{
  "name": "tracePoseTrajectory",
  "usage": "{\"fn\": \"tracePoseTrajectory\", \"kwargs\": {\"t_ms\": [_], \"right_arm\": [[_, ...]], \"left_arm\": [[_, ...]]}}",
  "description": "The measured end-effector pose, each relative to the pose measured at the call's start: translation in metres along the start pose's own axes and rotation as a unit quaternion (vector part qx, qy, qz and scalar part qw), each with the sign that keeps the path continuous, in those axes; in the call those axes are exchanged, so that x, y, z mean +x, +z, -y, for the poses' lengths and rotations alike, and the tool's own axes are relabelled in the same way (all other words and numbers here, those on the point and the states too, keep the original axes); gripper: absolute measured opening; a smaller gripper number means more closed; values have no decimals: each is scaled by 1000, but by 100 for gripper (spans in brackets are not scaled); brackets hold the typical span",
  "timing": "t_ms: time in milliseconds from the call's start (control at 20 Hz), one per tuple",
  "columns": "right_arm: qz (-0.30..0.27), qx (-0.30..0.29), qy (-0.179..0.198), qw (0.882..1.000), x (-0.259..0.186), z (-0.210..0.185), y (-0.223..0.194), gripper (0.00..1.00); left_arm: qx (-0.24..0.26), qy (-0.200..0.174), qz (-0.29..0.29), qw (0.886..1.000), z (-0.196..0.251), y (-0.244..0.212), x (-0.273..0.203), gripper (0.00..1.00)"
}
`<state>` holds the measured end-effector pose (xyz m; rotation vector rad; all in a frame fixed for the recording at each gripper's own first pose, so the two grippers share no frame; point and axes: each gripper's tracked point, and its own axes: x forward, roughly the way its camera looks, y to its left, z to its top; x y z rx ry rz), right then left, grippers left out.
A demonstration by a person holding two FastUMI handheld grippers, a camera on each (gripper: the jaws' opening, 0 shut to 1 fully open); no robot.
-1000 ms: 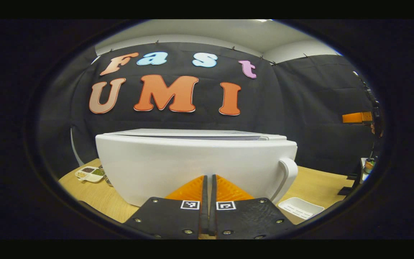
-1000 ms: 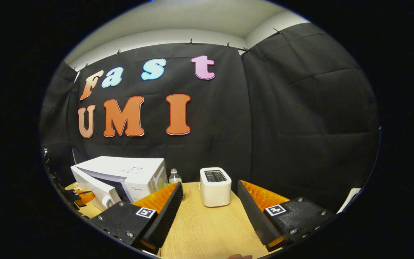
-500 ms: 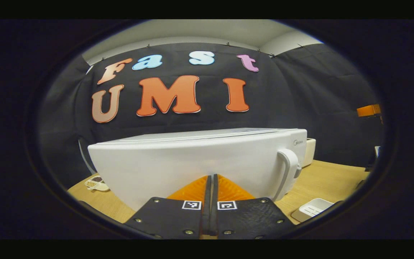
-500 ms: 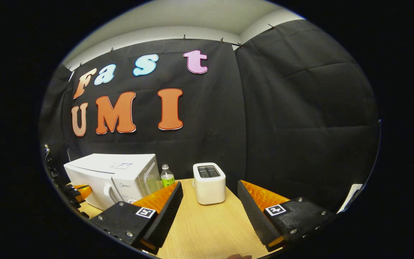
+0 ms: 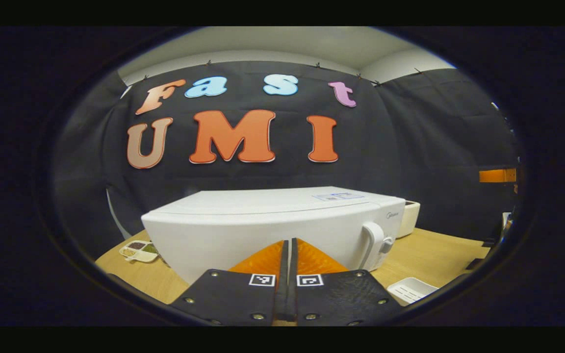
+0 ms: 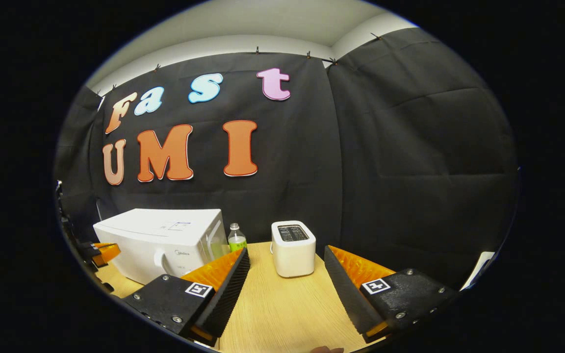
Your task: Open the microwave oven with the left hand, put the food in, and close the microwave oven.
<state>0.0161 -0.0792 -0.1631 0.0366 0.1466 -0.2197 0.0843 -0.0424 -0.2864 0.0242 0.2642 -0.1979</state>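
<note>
Microwave (image 5: pixel 272 220) sits on bench (image 5: pixel 434 252), door appears shut; handle (image 5: pixel 370 245) upright at its right front. Left tool (image 5: pixel 288 255) clenched, empty, nose near door centre, so handle lies right of it. Right tool (image 6: pixel 285 274) released, empty, well apart; microwave far-left of it. Task looks near complete.

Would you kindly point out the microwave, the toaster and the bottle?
microwave (image 5: pixel 263 230), left gripper view, on its door front.
toaster (image 6: pixel 293 252), right gripper view, on its front face.
bottle (image 6: pixel 236 241), right gripper view, on its body.
</note>
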Motion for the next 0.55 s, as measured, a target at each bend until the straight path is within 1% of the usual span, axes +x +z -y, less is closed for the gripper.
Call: {"fn": "tracePoseTrajectory", "kwargs": {"t_ms": [100, 200, 350, 400, 500, 550], "right_arm": [[1, 3, 8, 1000, -7, -8, 9, 95], [6, 3, 14, 1000, -12, -17, 19, 95], [8, 3, 26, 1000, -22, -32, 32, 95], [9, 3, 31, 999, -24, -37, 37, 95], [13, 3, 41, 999, -28, -49, 46, 95], [13, 4, 44, 999, -30, -54, 50, 95]], "left_arm": [[-19, -3, 3, 1000, -7, 29, -22, 1], [-22, 5, 11, 1000, -24, 60, -44, 1], [-15, 25, 32, 999, -51, 106, -72, 67], [-23, 31, 35, 999, -60, 115, -82, 69], [-38, 44, 38, 998, -77, 134, -99, 85], [-32, 53, 41, 997, -87, 143, -107, 90]]}}
